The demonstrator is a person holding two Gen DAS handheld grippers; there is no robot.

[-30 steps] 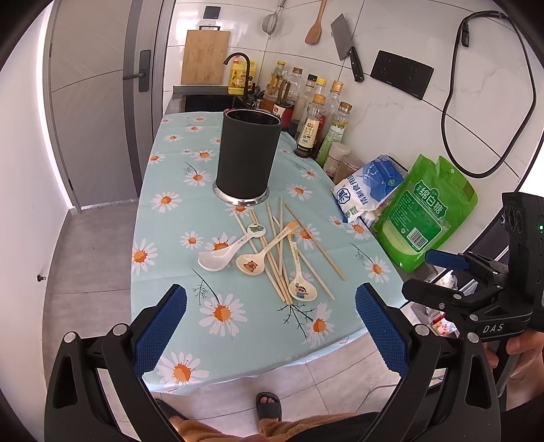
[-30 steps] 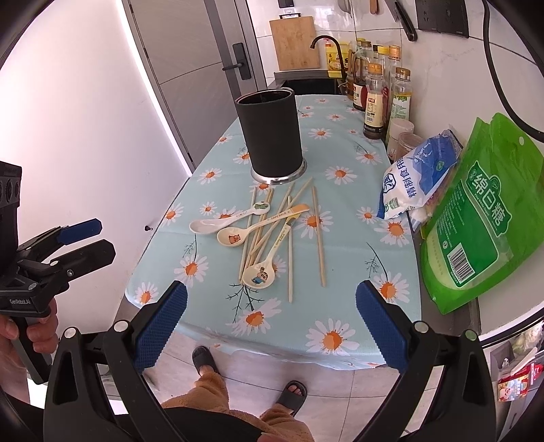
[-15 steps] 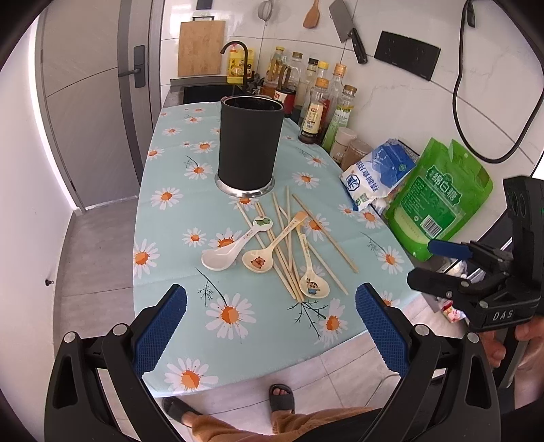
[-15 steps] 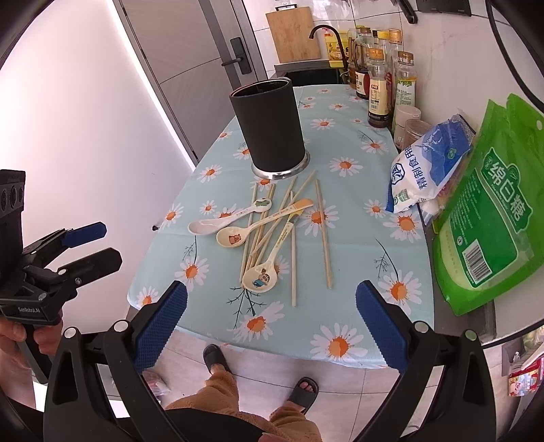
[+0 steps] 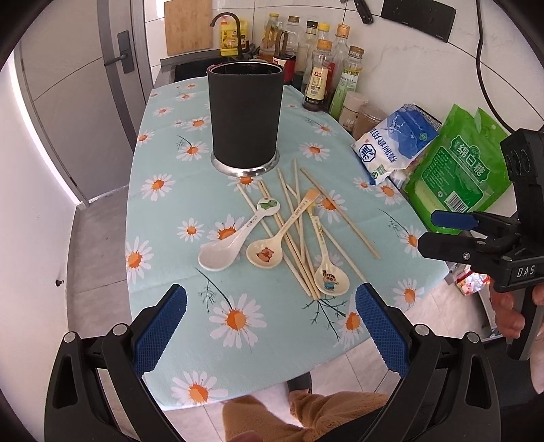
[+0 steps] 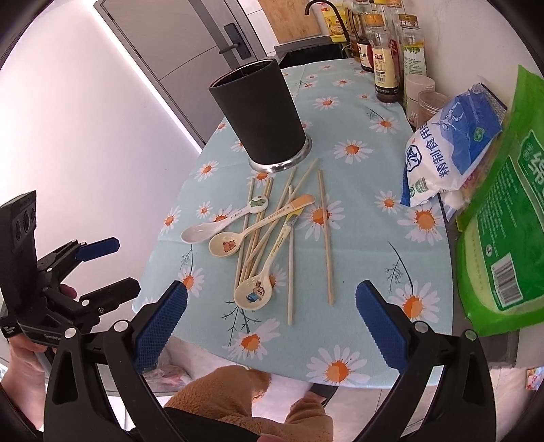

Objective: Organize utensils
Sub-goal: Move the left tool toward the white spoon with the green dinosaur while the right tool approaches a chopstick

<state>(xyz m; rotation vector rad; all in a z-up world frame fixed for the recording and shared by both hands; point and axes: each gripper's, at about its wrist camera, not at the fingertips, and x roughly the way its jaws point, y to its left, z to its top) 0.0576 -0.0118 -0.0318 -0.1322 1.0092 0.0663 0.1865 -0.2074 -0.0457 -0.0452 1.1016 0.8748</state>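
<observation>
A black utensil holder [image 5: 245, 115] stands upright on the daisy tablecloth [image 5: 163, 244]; it also shows in the right wrist view [image 6: 261, 115]. In front of it lie three ceramic spoons, a white one [image 5: 234, 238], a cream one [image 5: 282, 234] and one with a cartoon boy [image 5: 326, 265], over several wooden chopsticks [image 5: 340, 214]. The same pile shows in the right wrist view [image 6: 272, 234]. My left gripper [image 5: 272, 326] is open and empty above the table's near edge. My right gripper [image 6: 272, 323] is open and empty, also near that edge.
Sauce bottles [image 5: 323, 78] stand at the back right. A white and blue bag [image 5: 394, 139] and a green bag [image 5: 459, 170] lie along the right edge. A sink with a tap [image 5: 227, 30] is behind the table. The person's legs [image 5: 306, 414] are below.
Both grippers have moved forward and down toward the table. The utensils now look larger and closer. Nothing on the table has moved.
</observation>
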